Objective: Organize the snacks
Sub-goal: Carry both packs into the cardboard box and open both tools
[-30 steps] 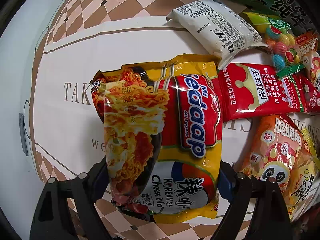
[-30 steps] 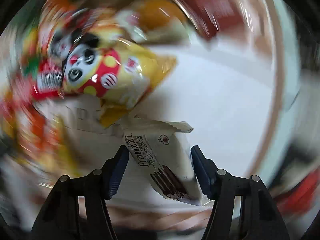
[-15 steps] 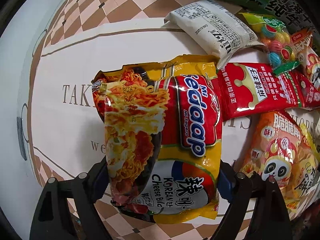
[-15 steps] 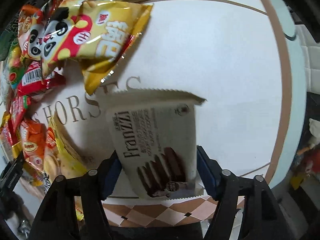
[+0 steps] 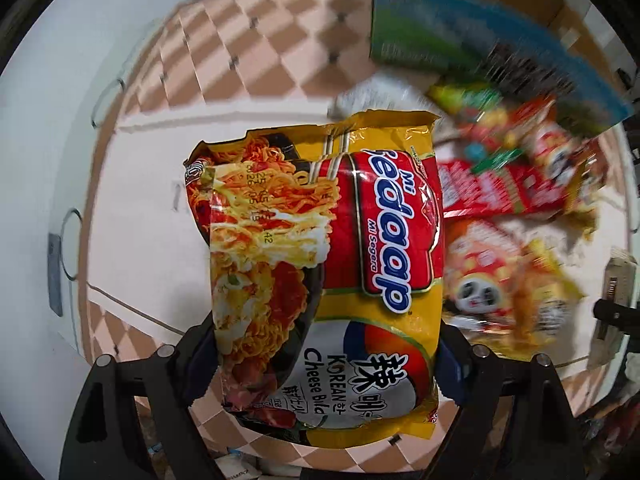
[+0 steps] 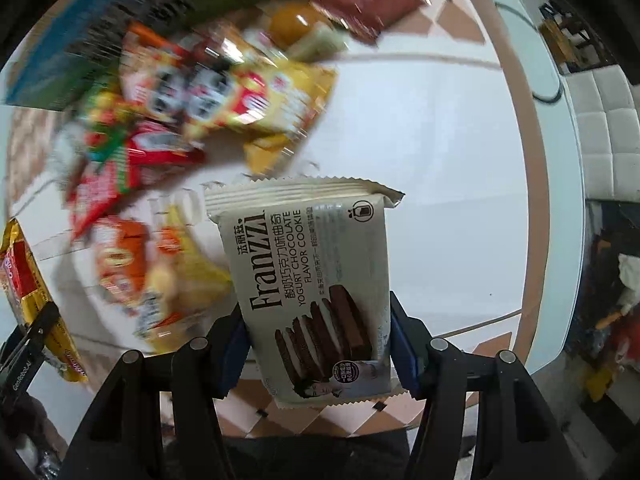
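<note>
We hold a packet in each gripper, both lifted clear above the table. Our left gripper is closed on the noodle pack — its blue pads press the pack's two long sides near the lower end, and the yellow-and-red wrapper stands up away from us, its printed face toward the camera. Our right gripper is clamped the same way on the cookie pack, a pale cream packet with dark sandwich cookies printed near the bottom; the pads meet its left and right edges low down, and its crimped top seam points away from us. Below and behind both packets lies the snack pile, blurred in both views — red, orange and yellow bags, some with a panda face, spread on the white cloth with its checkered border. A blue and green box sits at the far side of the pile. In the right wrist view the noodle pack shows at the far left edge, well apart from the cookie pack.
</note>
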The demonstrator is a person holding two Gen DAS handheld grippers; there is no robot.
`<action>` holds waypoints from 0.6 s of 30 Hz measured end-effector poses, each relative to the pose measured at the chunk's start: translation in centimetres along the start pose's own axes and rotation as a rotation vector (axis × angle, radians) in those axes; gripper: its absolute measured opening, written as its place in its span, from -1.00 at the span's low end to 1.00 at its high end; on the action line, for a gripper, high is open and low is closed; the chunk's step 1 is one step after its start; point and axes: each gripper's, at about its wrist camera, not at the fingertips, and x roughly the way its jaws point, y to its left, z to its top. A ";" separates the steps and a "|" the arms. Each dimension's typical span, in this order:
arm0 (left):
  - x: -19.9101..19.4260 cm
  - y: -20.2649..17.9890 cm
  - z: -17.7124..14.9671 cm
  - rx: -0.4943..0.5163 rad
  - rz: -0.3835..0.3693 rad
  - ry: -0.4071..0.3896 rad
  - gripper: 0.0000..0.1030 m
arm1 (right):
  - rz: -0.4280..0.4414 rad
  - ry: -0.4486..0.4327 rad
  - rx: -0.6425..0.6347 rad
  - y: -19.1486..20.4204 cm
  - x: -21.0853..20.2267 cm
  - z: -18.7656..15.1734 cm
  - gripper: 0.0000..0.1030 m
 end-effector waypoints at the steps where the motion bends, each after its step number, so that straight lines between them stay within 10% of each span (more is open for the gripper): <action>1: -1.2 -0.3 0.3 0.000 -0.006 -0.022 0.70 | 0.021 -0.013 -0.011 -0.2 -1.3 0.1 0.23; 10: -11.3 -4.6 6.9 0.030 -0.120 -0.185 0.70 | 0.228 -0.161 -0.075 4.3 -11.6 4.4 0.23; 18: -13.8 -9.9 19.0 0.111 -0.210 -0.222 0.70 | 0.324 -0.294 -0.084 7.5 -17.9 12.4 0.23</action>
